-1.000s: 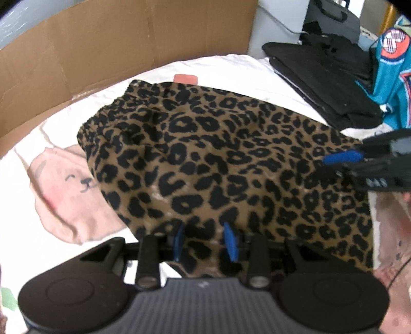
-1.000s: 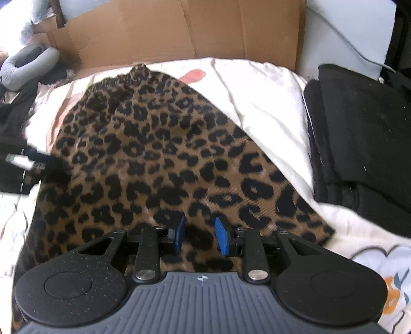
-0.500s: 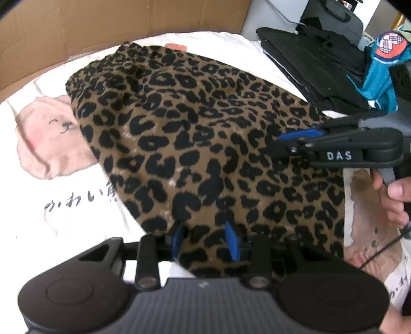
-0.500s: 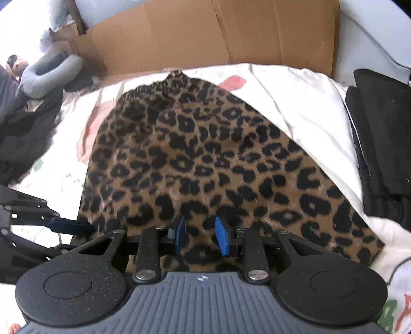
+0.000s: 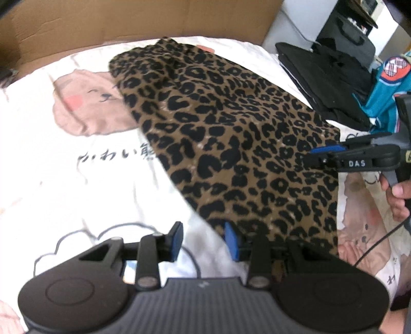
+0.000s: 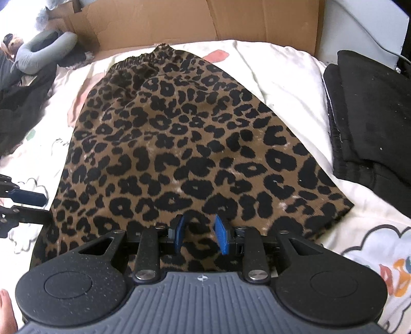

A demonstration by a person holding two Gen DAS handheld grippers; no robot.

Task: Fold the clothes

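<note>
A leopard-print skirt [image 5: 236, 133] lies flat on a white printed bedsheet [image 5: 77, 159], waistband at the far end; it also shows in the right wrist view [image 6: 185, 144]. My left gripper [image 5: 203, 241] is open and empty over the sheet, its right finger at the skirt's near left corner. My right gripper [image 6: 199, 232] is open over the skirt's near hem, holding nothing. The right gripper also shows in the left wrist view [image 5: 326, 154] above the skirt's right edge. The left gripper shows at the left edge of the right wrist view [image 6: 28, 205].
Folded black clothes [image 6: 372, 115] lie stacked to the right of the skirt, with a teal garment [image 5: 385, 97] beyond. A cardboard sheet [image 6: 192, 23] stands at the back. Dark clothes and a grey pillow [image 6: 38, 54] lie at the far left.
Both grippers have opened and let go of the skirt's hem. The skirt has come down flat on the sheet. My left gripper has shifted left off the fabric.
</note>
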